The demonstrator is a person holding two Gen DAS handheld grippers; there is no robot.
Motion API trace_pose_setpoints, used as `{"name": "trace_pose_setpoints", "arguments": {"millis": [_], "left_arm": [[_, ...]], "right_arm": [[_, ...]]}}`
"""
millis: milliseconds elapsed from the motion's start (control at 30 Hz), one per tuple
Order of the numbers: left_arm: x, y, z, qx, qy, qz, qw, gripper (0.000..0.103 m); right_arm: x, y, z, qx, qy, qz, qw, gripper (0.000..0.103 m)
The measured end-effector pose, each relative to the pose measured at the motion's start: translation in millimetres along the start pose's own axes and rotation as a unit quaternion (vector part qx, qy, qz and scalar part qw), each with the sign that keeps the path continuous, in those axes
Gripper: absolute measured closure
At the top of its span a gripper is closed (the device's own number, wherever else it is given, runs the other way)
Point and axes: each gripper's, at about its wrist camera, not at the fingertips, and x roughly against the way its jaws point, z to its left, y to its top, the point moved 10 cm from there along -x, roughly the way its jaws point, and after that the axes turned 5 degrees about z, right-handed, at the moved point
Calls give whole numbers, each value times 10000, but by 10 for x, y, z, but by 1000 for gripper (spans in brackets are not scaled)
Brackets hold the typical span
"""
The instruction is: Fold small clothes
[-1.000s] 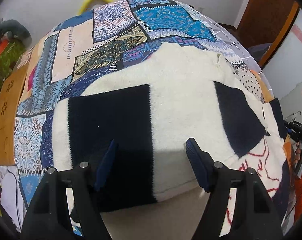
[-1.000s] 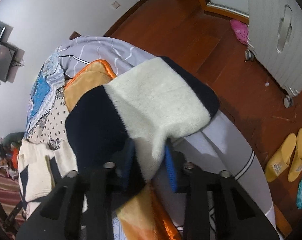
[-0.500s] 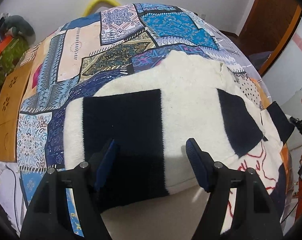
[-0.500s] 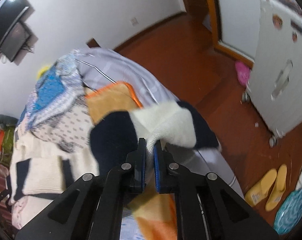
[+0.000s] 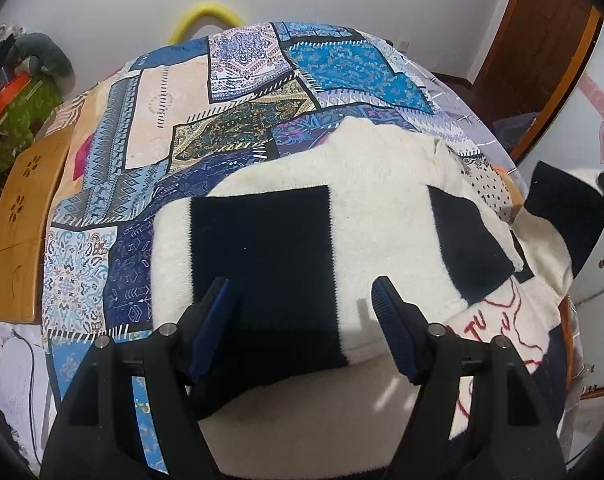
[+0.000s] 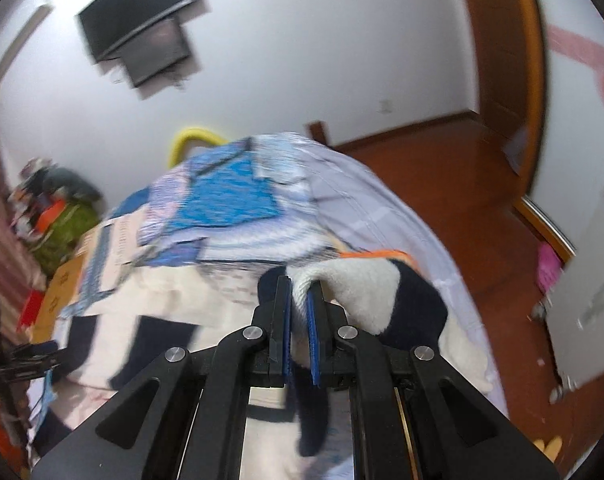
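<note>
A cream knit sweater with navy blocks [image 5: 374, 220] lies spread on the patchwork bedspread [image 5: 230, 92]. My left gripper [image 5: 304, 312] hovers just above its near part, jaws open with nothing between the blue pads. In the right wrist view my right gripper [image 6: 300, 292] is shut on a cream and navy sleeve of the sweater [image 6: 366, 284], lifted above the bed. That raised sleeve [image 5: 562, 204] shows at the right edge of the left wrist view. Red stitching [image 5: 498, 312] marks the sweater's lower right.
A wooden board [image 5: 18, 216] flanks the bed's left side, with a cluttered green pile [image 5: 18, 92] beyond. A yellow hoop [image 5: 206, 20] stands behind the bed. Wood floor [image 6: 442, 168], a door [image 6: 502, 48], a white cabinet [image 6: 590, 280] and a wall screen [image 6: 142, 28] lie to the right.
My right gripper closed fully on the sleeve, rose and rolled, carrying the sleeve up over the bed. The left gripper lifted slightly and stayed open.
</note>
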Motion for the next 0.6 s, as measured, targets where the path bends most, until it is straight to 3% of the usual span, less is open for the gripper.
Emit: {"name": "trace_pose_setpoints", "arguments": {"millis": [300,600], "left_arm": [[124,-87,103,58,-46,-84,9999,32],[195,-188,64,-278,147,-141,9994,32]], "right_arm": [[-276,-126,967,565,809,346,9945,97],[-748,-678,1563,951,1177,1185,9813,96]]}}
